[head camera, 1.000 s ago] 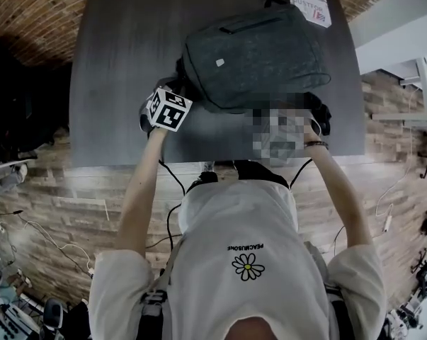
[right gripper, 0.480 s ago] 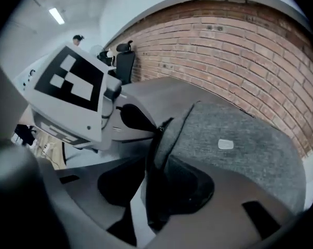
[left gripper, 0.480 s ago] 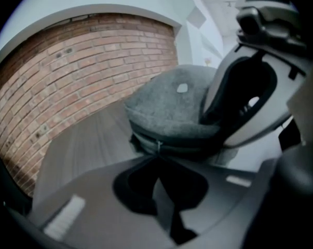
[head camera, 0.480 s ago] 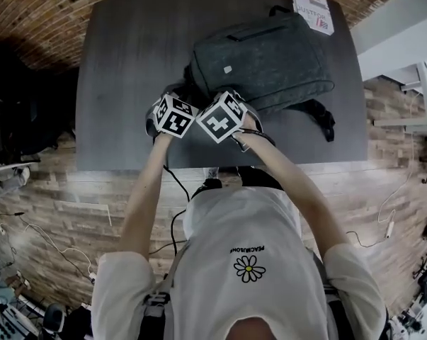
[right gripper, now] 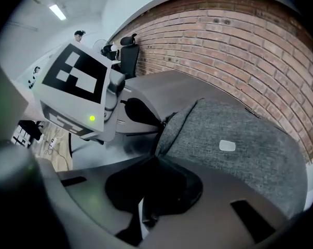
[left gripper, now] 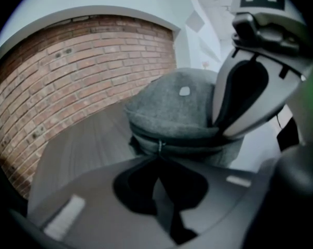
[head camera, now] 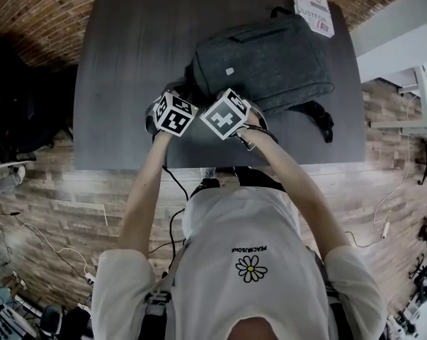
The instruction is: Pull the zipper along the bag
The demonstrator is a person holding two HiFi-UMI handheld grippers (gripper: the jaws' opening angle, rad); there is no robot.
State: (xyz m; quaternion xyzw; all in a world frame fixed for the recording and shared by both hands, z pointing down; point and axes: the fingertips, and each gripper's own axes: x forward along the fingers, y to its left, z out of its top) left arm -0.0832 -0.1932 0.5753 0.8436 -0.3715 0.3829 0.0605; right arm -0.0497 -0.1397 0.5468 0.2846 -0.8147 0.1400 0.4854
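A grey backpack lies flat on the dark table. Both grippers sit side by side at its near left corner. My left gripper is shut, pinching the bag's corner; in the left gripper view its tips meet just before a small metal zipper slider on the seam. My right gripper has just been closing. Its jaws now meet on a dark tab at the bag's edge, apparently the zipper pull. The backpack fills the right of that view, with the left gripper beside it.
A printed booklet lies at the table's far right corner. A black strap trails off the bag's near right side. The table's near edge runs just below the grippers, and the person stands against it.
The right gripper has swung from the bag's near right corner leftward to beside the left gripper. The left gripper has stayed at the corner. The last half second shows little movement.
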